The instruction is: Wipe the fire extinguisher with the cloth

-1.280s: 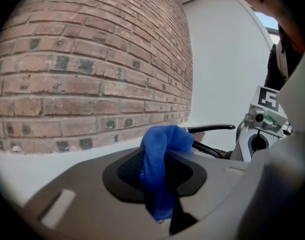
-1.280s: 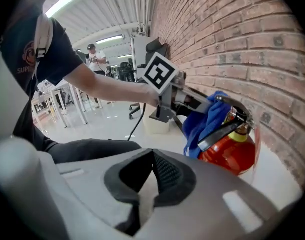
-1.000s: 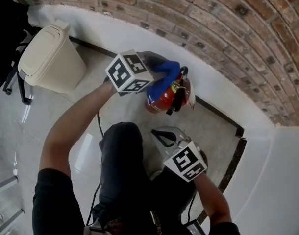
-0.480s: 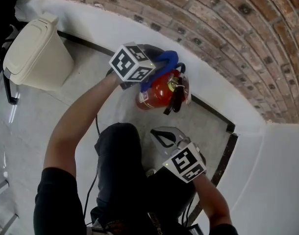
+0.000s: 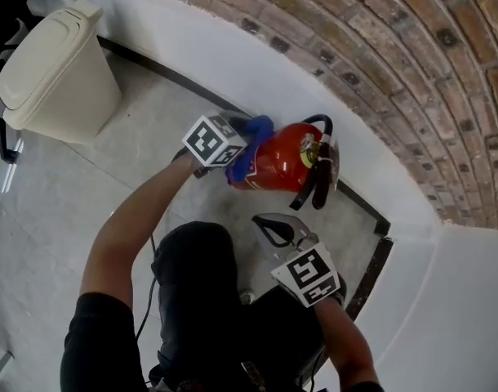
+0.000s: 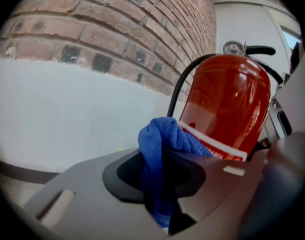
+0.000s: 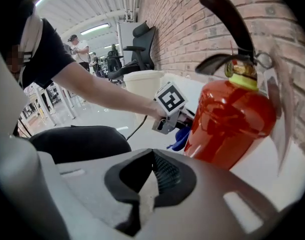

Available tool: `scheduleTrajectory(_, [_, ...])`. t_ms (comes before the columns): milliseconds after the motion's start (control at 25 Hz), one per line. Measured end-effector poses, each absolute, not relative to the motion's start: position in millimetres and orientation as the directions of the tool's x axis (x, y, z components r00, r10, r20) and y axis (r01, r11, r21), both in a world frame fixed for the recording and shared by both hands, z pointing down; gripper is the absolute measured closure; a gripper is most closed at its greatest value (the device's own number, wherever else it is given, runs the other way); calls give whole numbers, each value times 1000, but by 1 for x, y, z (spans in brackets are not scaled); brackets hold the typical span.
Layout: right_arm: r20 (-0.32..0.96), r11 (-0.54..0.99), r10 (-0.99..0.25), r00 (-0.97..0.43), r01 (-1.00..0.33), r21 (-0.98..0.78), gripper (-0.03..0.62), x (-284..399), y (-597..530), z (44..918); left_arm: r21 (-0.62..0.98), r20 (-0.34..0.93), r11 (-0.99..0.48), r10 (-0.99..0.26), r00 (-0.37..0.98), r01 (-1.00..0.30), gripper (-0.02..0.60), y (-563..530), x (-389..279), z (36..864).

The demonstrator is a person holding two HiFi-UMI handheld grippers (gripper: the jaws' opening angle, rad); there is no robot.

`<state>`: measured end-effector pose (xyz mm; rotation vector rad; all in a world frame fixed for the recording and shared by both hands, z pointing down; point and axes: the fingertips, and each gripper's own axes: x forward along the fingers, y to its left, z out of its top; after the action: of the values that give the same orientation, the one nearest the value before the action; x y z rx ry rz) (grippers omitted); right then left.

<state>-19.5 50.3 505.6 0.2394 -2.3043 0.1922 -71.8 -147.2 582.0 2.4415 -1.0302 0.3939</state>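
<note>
L gripper (image 6: 160, 184) pinches the blue cloth (image 6: 165, 139), its jaws just now closing tighter on it. The bunch seems to touch the lower side of the red fire extinguisher (image 6: 227, 99), which stands on the floor (image 5: 151, 129) by the brick wall (image 5: 396, 39). R gripper (image 7: 147, 184) hangs nearby, jaws pressed together, empty. To wipe well, I'd keep the pinch firm & press the cloth flat, w/ long strokes round the cylinder and w/o tipping it.
</note>
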Motion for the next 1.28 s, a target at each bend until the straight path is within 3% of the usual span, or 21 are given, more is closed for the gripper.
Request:
scheduleTrajectory(520, [769, 953, -82, -634, -277, -127, 591, -27, 38, 573, 367, 504, -484, -614, 607, -794, 514, -127, -83, 721])
scheduleTrajectory(800, [791, 947, -73, -607, -291, -136, 591, -29, 37, 598, 363, 596, -477, -542, 593, -800, 514, -124, -81, 775])
scheduleTrajectory(1040, [805, 949, -52, -591, -282, -145, 591, -24, 49, 606, 351, 633, -534, -470, 615, -769, 504, -128, -80, 789])
scheduleTrajectory(1280, [810, 949, -72, -582, -289, -124, 591, -16, 48, 595, 324, 525, -666, -464, 714, -672, 503, -154, -68, 725])
